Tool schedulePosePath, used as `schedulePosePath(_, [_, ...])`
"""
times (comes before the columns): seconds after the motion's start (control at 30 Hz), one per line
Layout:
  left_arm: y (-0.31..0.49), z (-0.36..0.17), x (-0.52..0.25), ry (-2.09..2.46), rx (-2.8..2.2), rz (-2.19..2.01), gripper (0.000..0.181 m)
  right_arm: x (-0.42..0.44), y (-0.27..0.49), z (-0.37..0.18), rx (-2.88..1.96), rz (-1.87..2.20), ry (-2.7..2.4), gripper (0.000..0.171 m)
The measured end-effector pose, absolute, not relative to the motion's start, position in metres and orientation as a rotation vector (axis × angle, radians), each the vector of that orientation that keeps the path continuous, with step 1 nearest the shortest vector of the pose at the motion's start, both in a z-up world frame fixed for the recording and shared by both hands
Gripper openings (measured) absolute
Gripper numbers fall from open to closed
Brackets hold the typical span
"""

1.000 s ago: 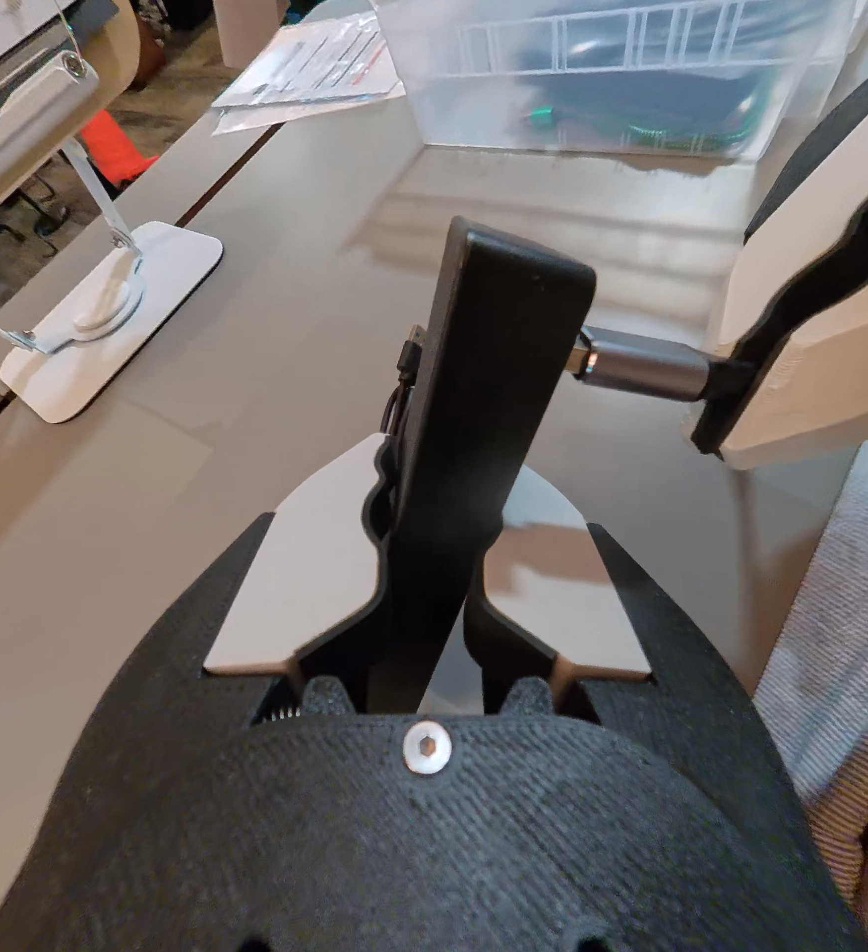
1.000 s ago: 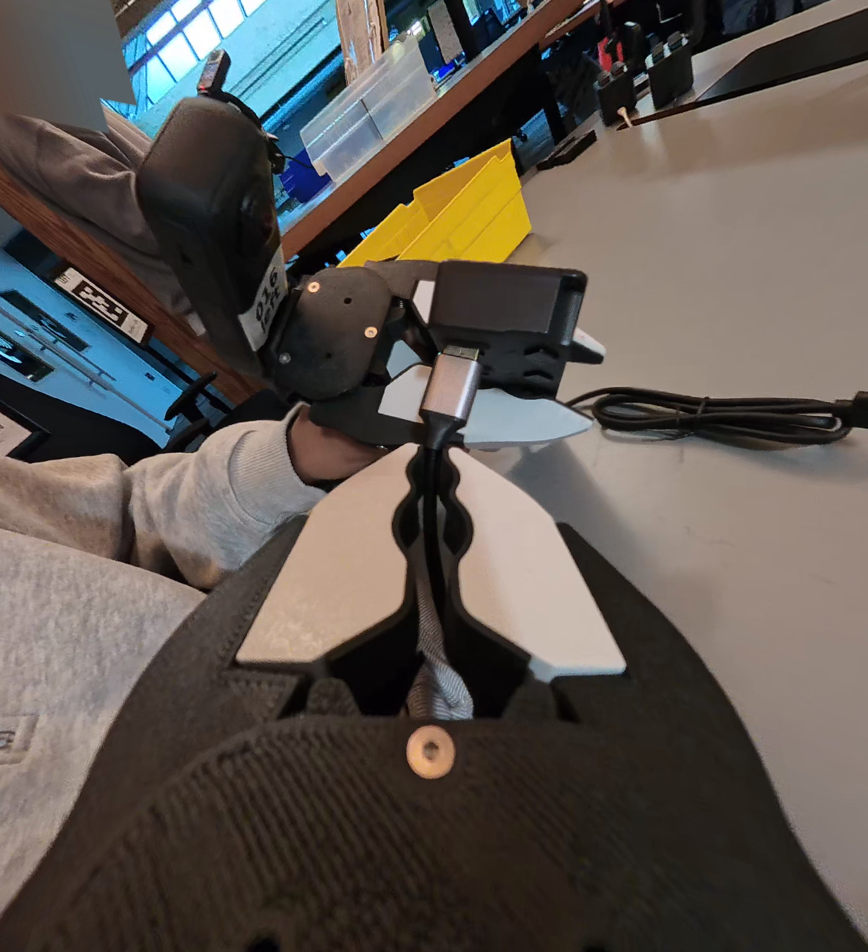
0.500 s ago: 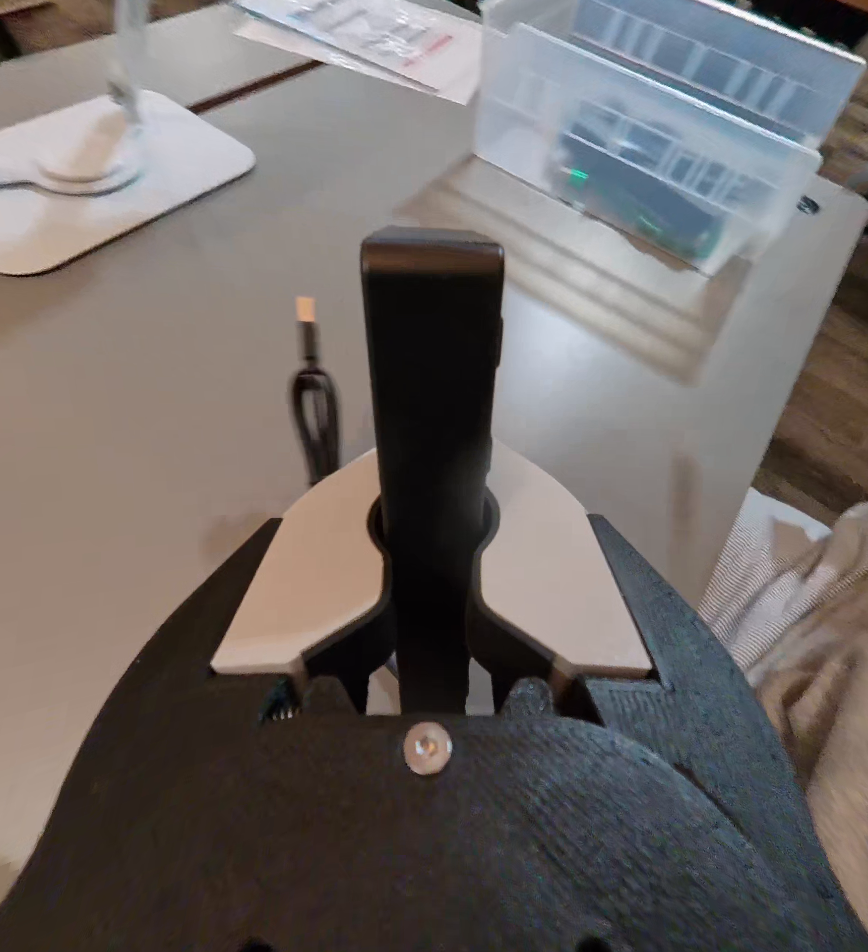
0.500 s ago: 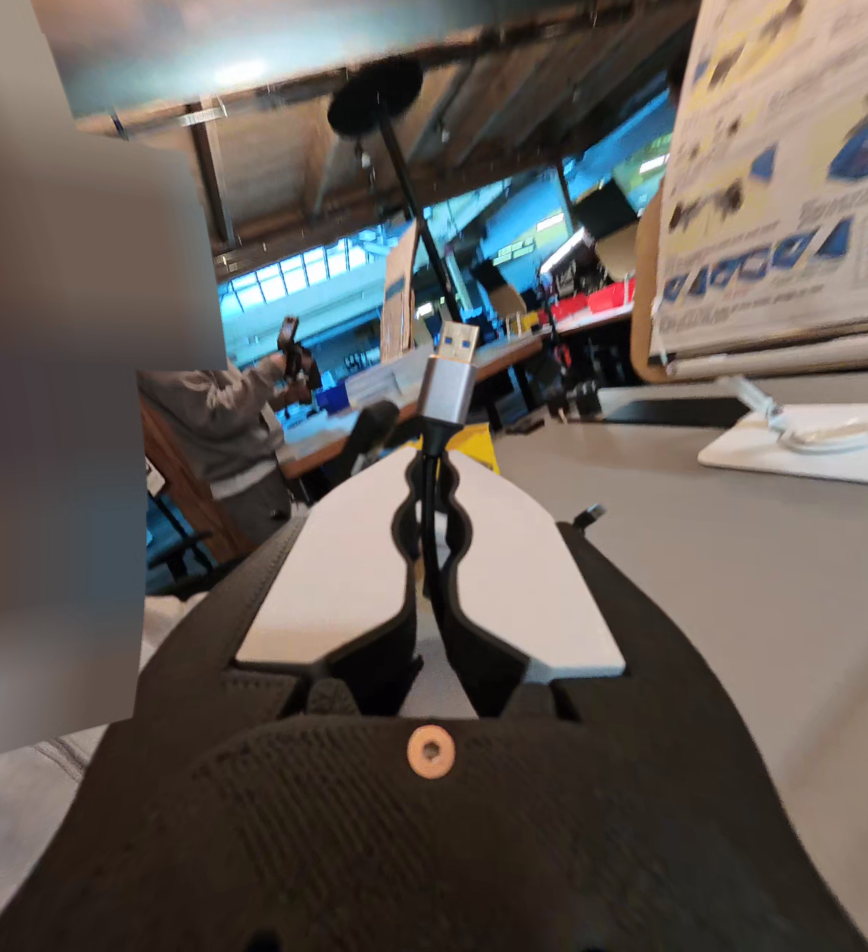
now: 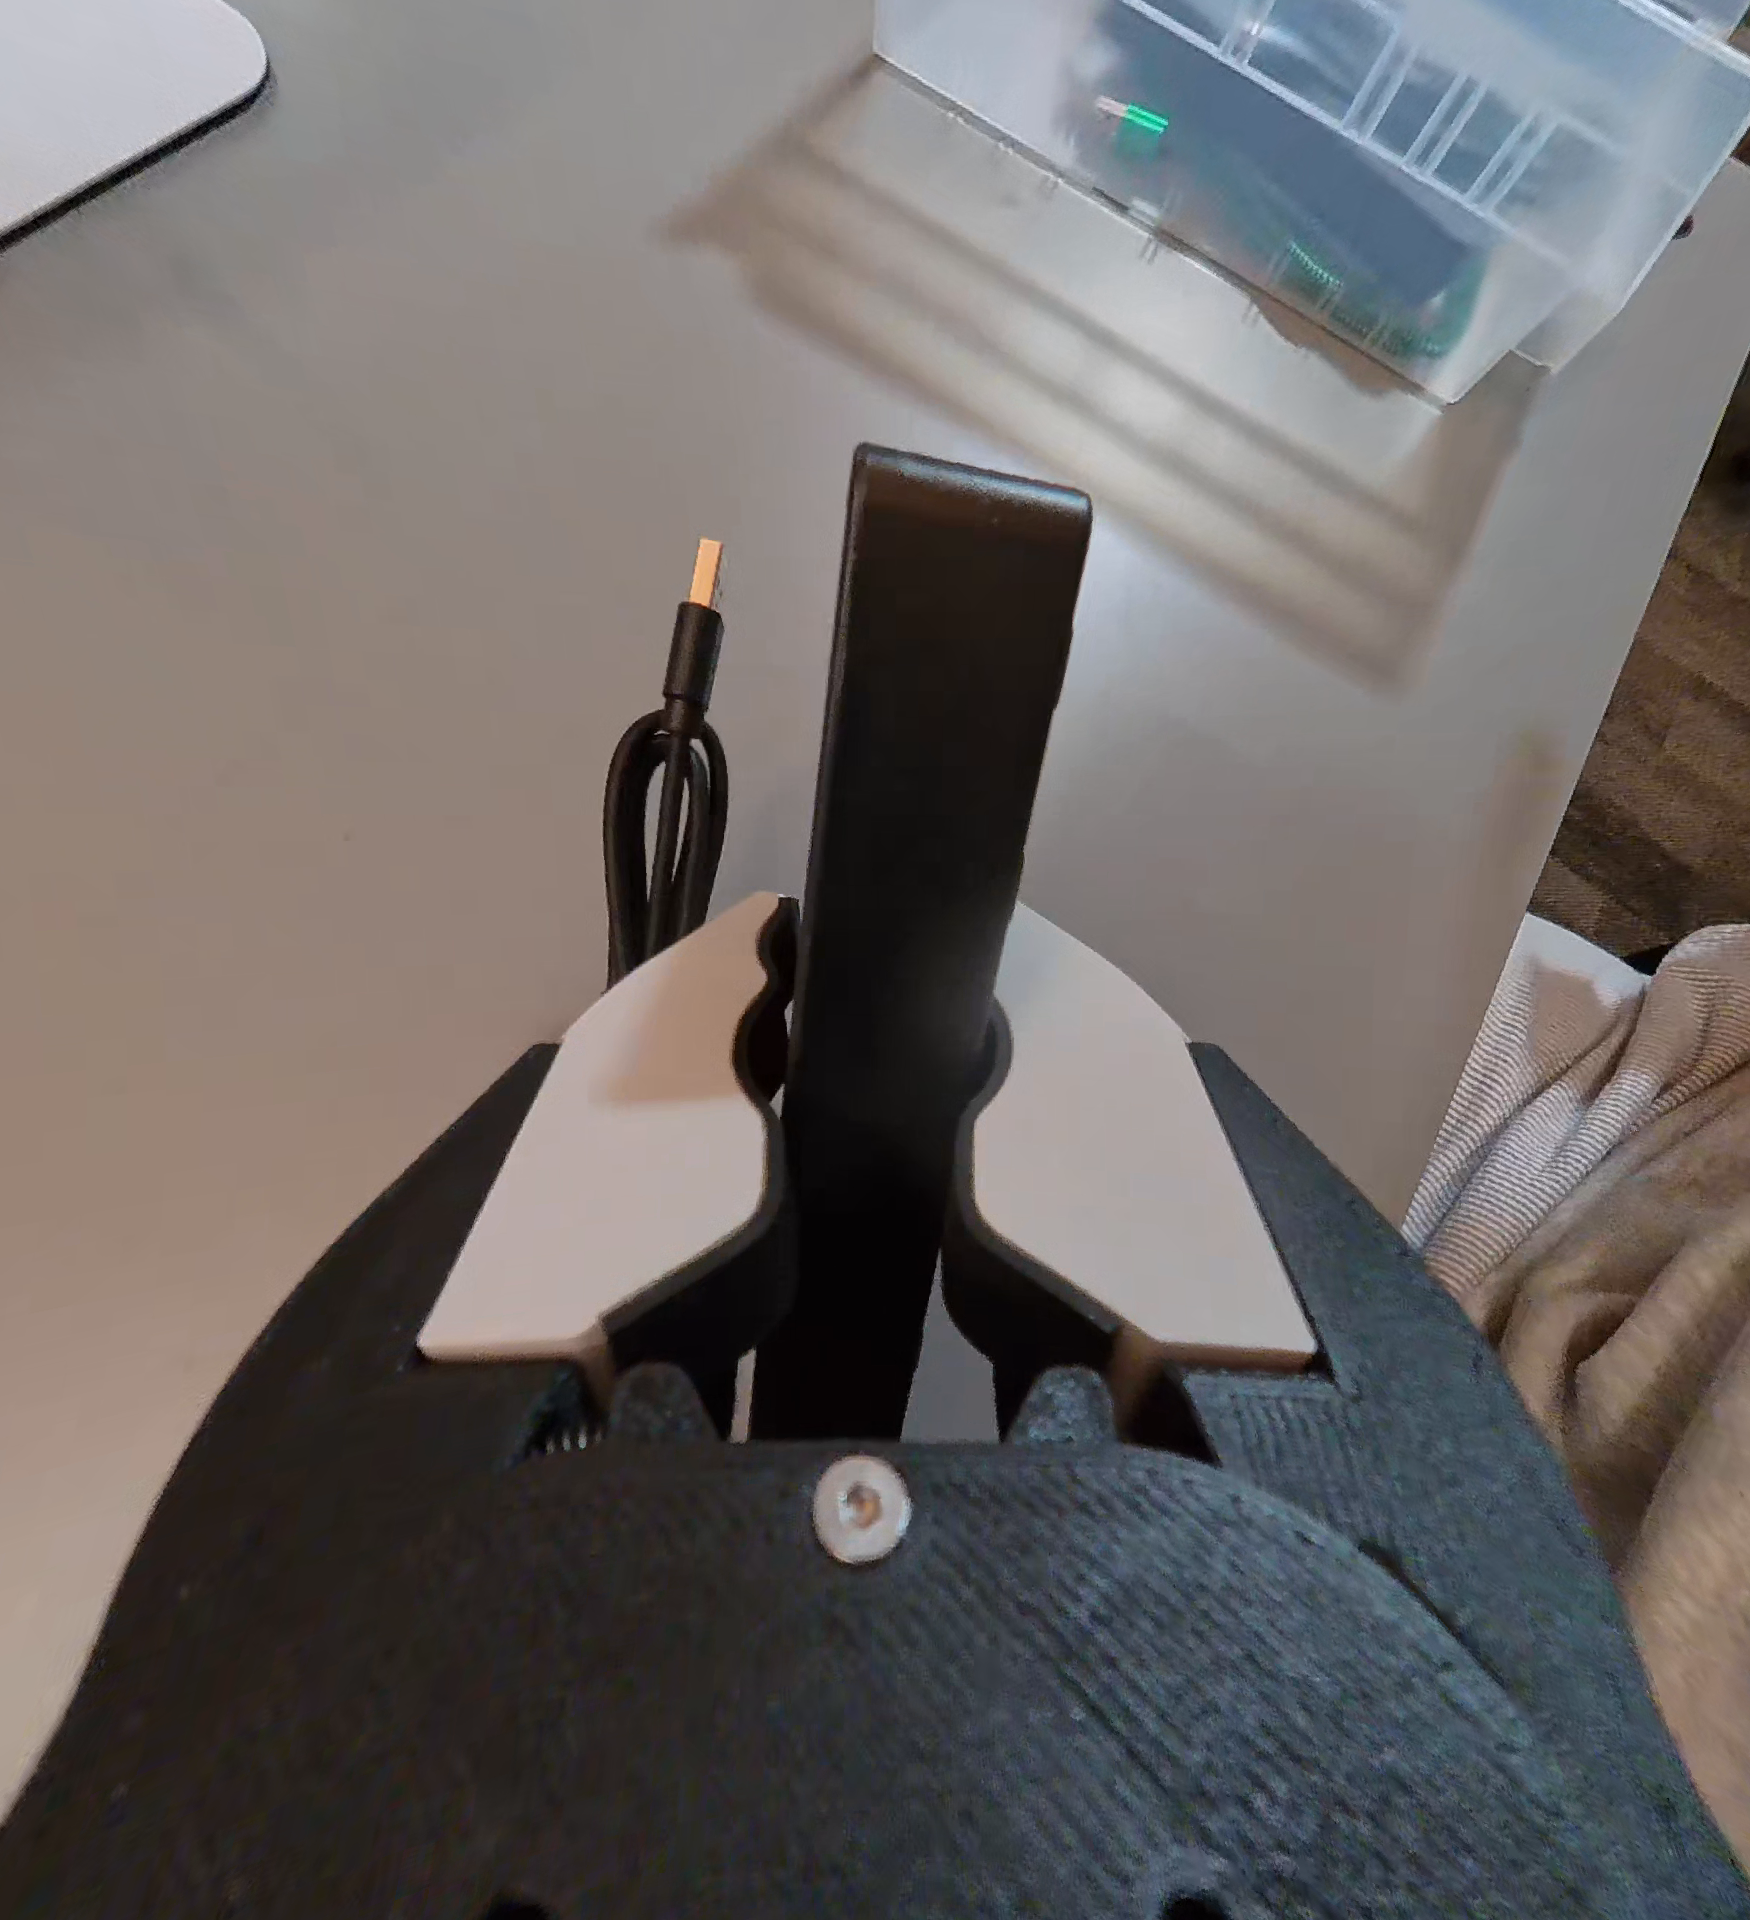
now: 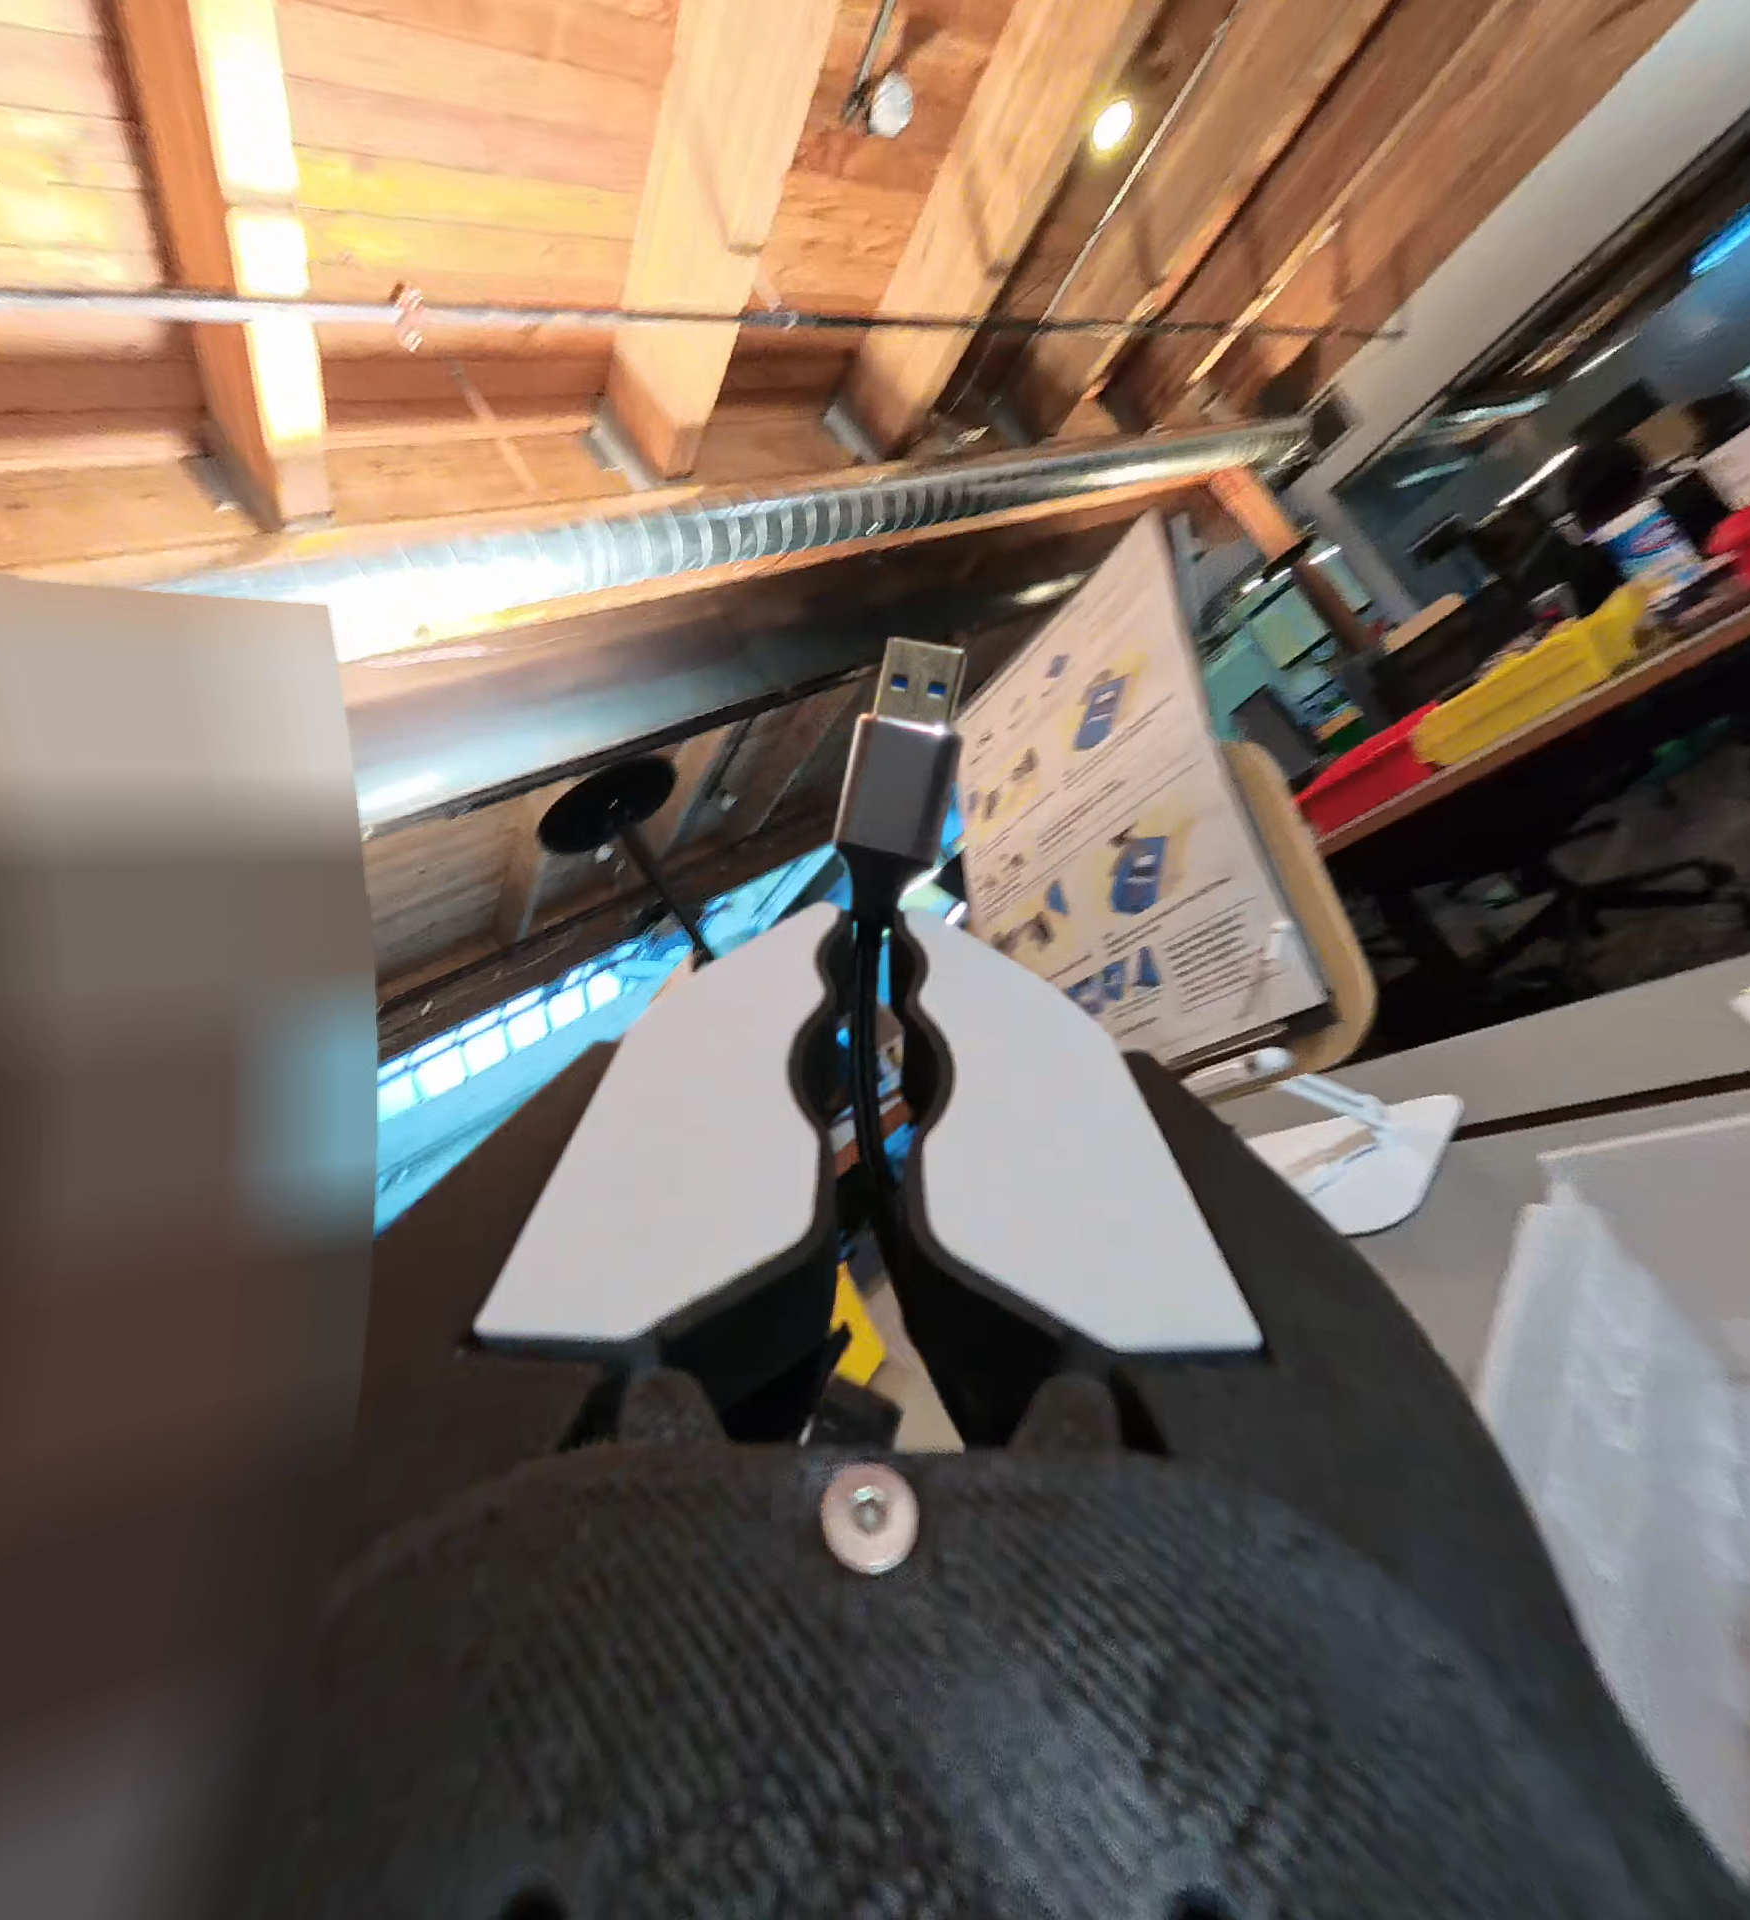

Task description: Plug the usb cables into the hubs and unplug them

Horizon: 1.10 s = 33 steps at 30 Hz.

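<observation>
While the black hub (image 5: 938,831) stood on end between the fingers of the left gripper (image 5: 876,997), clenched on its lower half, its top end rose clear above the grey table (image 5: 279,623) with nothing touching either flank. Just left of it a coiled black cable (image 5: 665,831) lay on the tabletop, its metal plug pointing away from the camera, apart from the hub. The table ran open to the left and ahead; its right edge dropped off near the hub, with wood floor beyond and beige cloth (image 5: 1629,1299) crowding the lower right corner. A frosted plastic box (image 5: 1370,177) sat at the far right corner of the table, and a white stand base (image 5: 50,125) sat at the far left — both well apart from the hub. The right gripper (image 6: 876,966) pinched the thin black cord of a second cable (image 6: 866,1039), whose grey-sleeved plug (image 6: 902,779) stuck up beyond the fingertips, tilted toward the timber ceiling, in free air — no hub near it in that view. Behind it stood a printed board (image 6: 1110,831), with the white stand base (image 6: 1370,1153) on the table at the right and cluttered benches farther off, all blurred.
</observation>
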<state>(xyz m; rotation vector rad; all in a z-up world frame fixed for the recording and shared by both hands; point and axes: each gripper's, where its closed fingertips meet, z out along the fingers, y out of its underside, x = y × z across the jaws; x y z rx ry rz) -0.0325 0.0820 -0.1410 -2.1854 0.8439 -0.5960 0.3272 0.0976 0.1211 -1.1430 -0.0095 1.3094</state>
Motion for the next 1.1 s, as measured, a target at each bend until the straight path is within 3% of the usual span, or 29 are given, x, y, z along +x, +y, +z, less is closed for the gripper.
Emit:
schedulePosePath(0.27, [0.075,-0.139,-0.027,0.861,-2.179,-0.603,0.031,0.362,0.197,0.019,-1.399,1.099,0.254,0.007])
schedulePosePath(0.43, [0.068,-0.137,-0.024,0.872,-2.166,-0.628,0.032,0.367,0.217,-0.046,-1.662,0.967,0.318,0.036])
schedulePosePath(0.53, [0.065,-0.136,-0.021,0.829,-2.162,-0.738,0.032,0.371,0.212,-0.043,-1.670,0.814,0.252,0.054])
schedulePosePath(0.67, [0.063,-0.132,-0.021,0.793,-2.157,-0.841,0.033,0.356,0.200,-0.029,-1.689,0.627,0.085,0.066])
schedulePosePath(0.9, [0.041,-0.139,-0.011,0.869,-2.234,-1.015,0.039,0.241,0.161,-0.008,-1.636,0.724,-0.300,0.060])
schedulePosePath(1.1, [0.031,-0.164,-0.006,1.001,-2.304,-0.861,0.057,0.149,0.122,-0.037,-1.651,0.944,-0.502,0.047])
